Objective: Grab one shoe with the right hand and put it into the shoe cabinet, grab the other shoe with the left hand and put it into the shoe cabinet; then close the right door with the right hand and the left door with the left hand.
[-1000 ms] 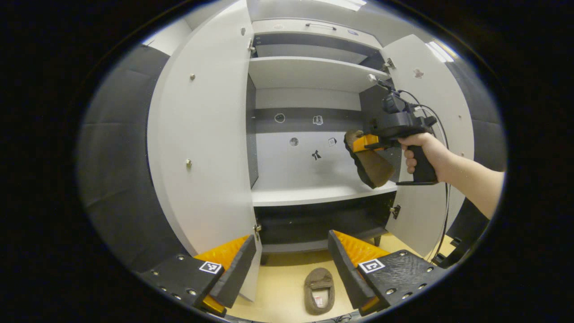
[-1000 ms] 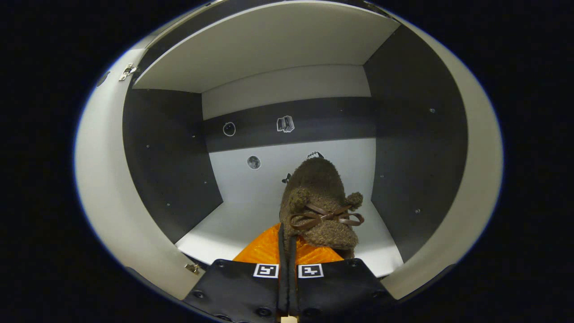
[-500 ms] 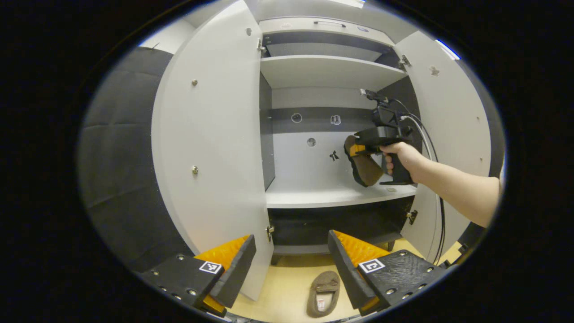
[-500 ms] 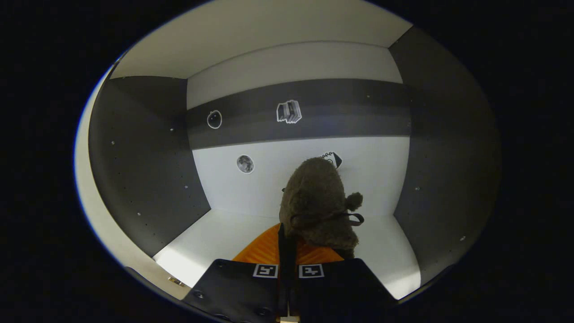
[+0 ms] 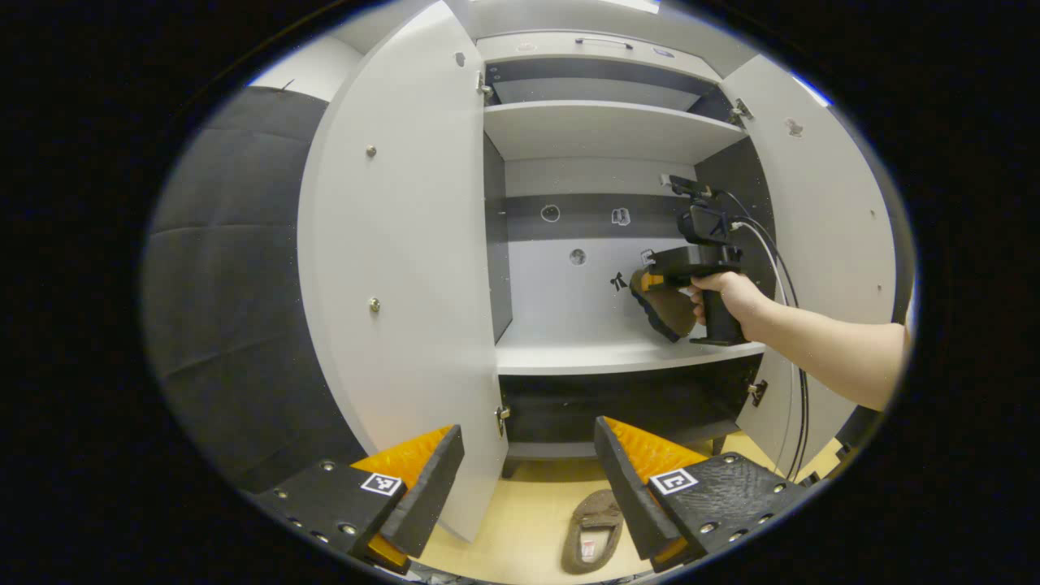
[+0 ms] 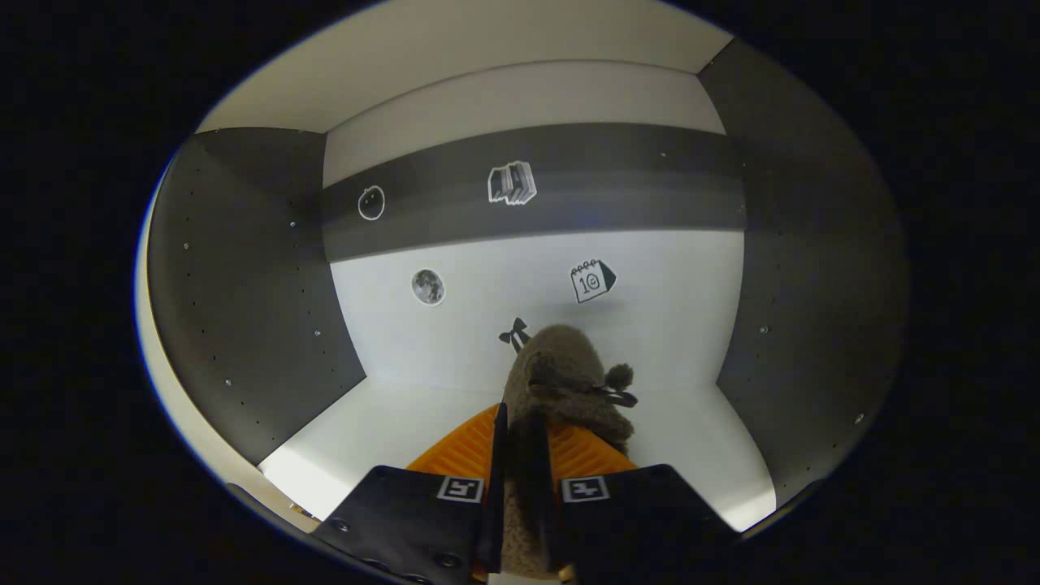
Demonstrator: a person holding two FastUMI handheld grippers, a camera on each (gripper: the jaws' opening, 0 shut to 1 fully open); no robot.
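Right hand-held gripper (image 6: 520,496) clamped on fuzzy brown shoe (image 6: 569,382), inside shoe cabinet (image 5: 601,130) just above middle shelf (image 5: 585,353), left hand-held gripper (image 5: 528,471) spread apart (nothing between), other shoe (image 5: 593,532) on floor (image 5: 520,520) below, both doors open.

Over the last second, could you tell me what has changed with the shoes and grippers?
The right gripper carried its brown shoe deeper into the cabinet and lower toward the shelf, still gripping it. The left gripper stayed open; the other shoe stayed on the floor.

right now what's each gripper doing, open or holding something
Left gripper: open, holding nothing.
Right gripper: shut on the brown slipper, inside the cabinet.
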